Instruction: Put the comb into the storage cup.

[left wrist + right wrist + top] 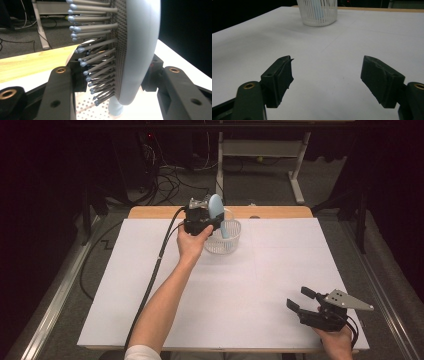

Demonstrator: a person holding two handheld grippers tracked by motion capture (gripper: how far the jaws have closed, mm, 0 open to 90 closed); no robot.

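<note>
A light-blue hairbrush (216,208) stands nearly upright with its handle down inside a white slotted basket (233,244) at the back middle of the table. My left gripper (213,216) is shut on the brush head, held from the left side by a hand. In the left gripper view the jaws clamp the brush (140,50) across its back and its grey bristles (100,62), over the basket's perforated bottom (86,110). My right gripper (298,298) rests open near the front right of the table, nothing between its jaws (327,77), facing the basket (318,12).
A white sheet (225,290) covers the table, with a wooden strip (280,212) showing along the far edge. Beyond it are a dark floor with cables (165,175) and a desk frame (295,175).
</note>
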